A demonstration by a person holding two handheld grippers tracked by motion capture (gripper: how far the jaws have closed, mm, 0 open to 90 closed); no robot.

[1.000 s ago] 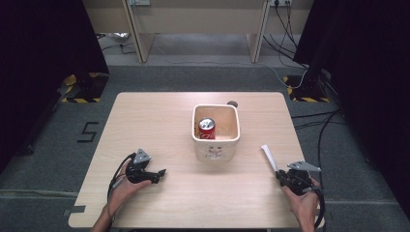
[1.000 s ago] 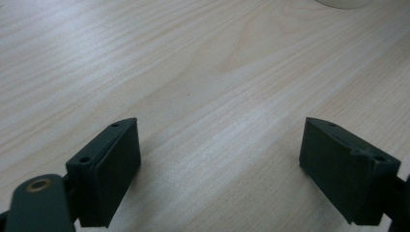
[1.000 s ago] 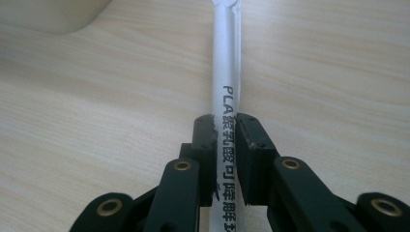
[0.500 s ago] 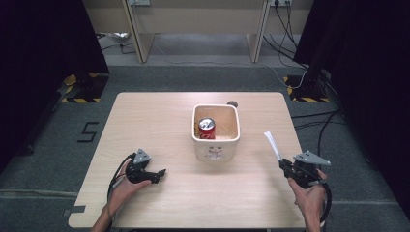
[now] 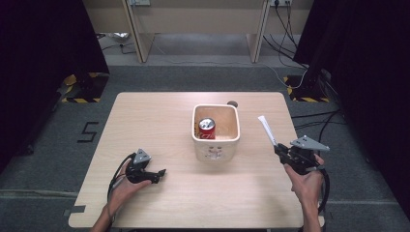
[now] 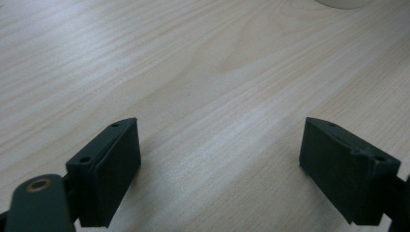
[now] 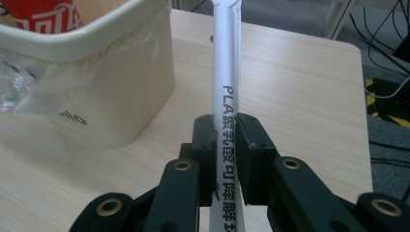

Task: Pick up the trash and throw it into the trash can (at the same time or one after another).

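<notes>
Right gripper view, wrapped straw [image 7: 226, 92] clamped between right tongs [image 7: 226, 159], perhaps paper.

Counter [image 5: 145, 121]: bare wood across the whole left half of the high view and along the lower edge; open passage there.

Cream bin [image 5: 216, 140]: stands at centre frame, the one tall obstacle; red can [image 5: 207, 128] upright inside, taking its left part, the right part free.

Wrapped straw [image 5: 267, 130]: juts up-left from the right tongs [image 5: 280, 151], right of the bin, a clear strip of counter between them.

Left tongs [image 5: 159, 173]: lower left, jaws spread over bare wood.
</notes>
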